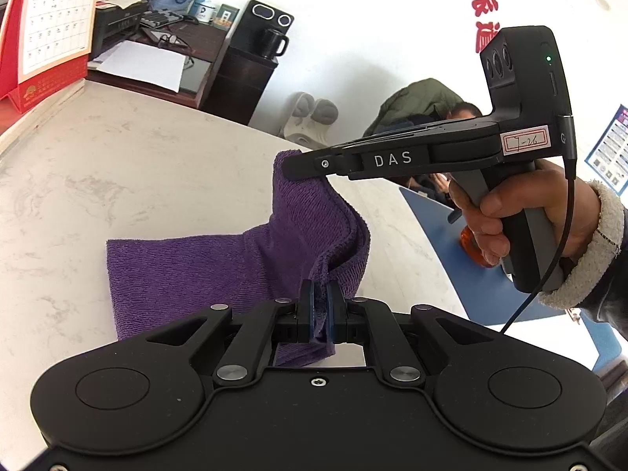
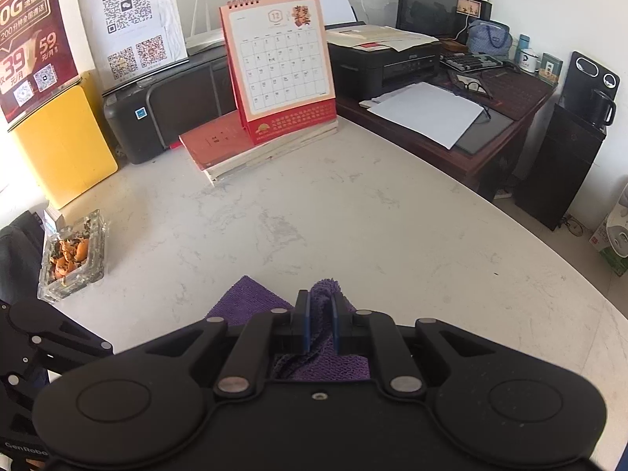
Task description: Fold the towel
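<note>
A purple towel (image 1: pixel 188 274) lies partly on the pale marble table (image 1: pixel 117 165), with its near edge lifted off the surface. My left gripper (image 1: pixel 321 294) is shut on one raised corner of it. The right gripper (image 1: pixel 292 165) comes in from the right in a person's hand (image 1: pixel 494 212) and holds the other raised corner higher up. In the right wrist view my right gripper (image 2: pixel 321 306) is shut on a bunched fold of the towel (image 2: pixel 243 302), whose flat part spreads to the left below it.
A red desk calendar (image 2: pixel 282 66) stands on books at the table's far side. A glass ashtray (image 2: pixel 72 259) with orange peel sits at the left. Printers, a dark desk with papers (image 2: pixel 428 112) and a black cabinet lie beyond. The left gripper's body (image 2: pixel 39 357) shows at lower left.
</note>
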Action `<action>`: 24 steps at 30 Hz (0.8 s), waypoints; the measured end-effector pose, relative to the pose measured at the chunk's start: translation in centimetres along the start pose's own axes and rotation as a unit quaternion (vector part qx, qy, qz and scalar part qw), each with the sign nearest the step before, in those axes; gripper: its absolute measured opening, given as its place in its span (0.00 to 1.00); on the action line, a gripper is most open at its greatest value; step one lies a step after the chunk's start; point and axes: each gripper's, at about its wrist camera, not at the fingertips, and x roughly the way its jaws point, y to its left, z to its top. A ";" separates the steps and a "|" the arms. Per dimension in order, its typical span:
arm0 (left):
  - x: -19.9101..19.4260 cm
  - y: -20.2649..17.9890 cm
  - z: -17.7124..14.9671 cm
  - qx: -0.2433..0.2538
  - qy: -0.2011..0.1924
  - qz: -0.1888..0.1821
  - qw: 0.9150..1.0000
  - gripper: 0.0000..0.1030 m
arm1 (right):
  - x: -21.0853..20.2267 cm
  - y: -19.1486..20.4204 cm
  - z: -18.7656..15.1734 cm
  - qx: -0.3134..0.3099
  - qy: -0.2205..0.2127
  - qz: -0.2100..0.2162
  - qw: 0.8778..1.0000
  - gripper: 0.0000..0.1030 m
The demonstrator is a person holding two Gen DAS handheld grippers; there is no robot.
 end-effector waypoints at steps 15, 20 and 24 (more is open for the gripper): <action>-1.4 4.0 -2.5 -0.079 -0.001 0.037 0.996 0.06 | 5.4 3.1 0.8 -0.010 0.036 0.057 0.998 0.09; -1.7 5.5 -3.9 -0.111 -0.002 0.050 0.993 0.05 | 8.6 4.3 0.7 -0.005 0.048 0.074 0.996 0.09; -1.8 7.1 -5.1 -0.143 0.003 0.057 0.988 0.05 | 10.3 4.8 0.3 -0.003 0.055 0.083 0.995 0.09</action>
